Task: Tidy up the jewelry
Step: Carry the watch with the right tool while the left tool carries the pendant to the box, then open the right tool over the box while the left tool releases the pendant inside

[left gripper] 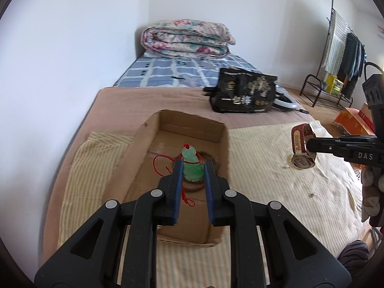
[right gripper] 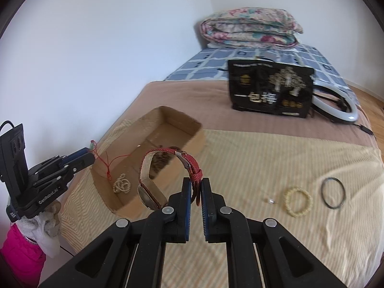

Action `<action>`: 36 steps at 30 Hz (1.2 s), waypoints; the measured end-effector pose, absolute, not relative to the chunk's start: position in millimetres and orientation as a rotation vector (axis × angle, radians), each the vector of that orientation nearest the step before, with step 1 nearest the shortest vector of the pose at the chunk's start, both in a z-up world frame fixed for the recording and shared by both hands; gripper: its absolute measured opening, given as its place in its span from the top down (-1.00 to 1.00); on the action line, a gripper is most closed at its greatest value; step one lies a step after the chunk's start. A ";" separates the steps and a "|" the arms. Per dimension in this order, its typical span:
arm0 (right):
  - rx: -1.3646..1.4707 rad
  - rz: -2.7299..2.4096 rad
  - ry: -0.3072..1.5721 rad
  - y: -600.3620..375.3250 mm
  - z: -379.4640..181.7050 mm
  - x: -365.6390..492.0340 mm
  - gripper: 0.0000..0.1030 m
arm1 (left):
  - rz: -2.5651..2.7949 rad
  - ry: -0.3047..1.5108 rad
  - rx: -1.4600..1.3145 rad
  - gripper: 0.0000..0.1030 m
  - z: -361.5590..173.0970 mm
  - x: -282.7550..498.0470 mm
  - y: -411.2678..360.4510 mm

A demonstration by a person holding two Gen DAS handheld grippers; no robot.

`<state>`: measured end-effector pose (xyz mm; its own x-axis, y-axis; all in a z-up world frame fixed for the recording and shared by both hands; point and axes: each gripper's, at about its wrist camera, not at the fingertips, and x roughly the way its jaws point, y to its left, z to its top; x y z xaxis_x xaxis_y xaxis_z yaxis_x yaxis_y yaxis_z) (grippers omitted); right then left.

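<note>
While your left gripper clamps the green jade pendant over the open cardboard box, your right gripper pinches the red-strapped watch; pearl beads are boxed, cream bracelet and black ring remain far right.

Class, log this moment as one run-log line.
left gripper: shut on pendant over box | right gripper: shut on watch strap
</note>
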<state>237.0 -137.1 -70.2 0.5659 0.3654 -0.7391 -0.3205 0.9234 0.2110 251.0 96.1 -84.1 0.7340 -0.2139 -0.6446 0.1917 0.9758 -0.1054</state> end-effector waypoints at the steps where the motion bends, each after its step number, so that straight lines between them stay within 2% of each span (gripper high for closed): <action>1: 0.051 0.410 0.883 -131.8 -70.8 238.6 0.89 | -0.219 0.715 -0.035 0.69 -85.5 252.7 100.0; 16: -0.007 0.489 0.924 -54.8 -91.4 264.1 0.89 | -0.191 0.755 -0.062 0.69 -109.8 275.1 133.0; 36: 0.008 0.513 0.997 -24.6 -130.9 291.0 0.88 | -0.192 0.795 -0.069 0.69 -129.3 293.9 139.7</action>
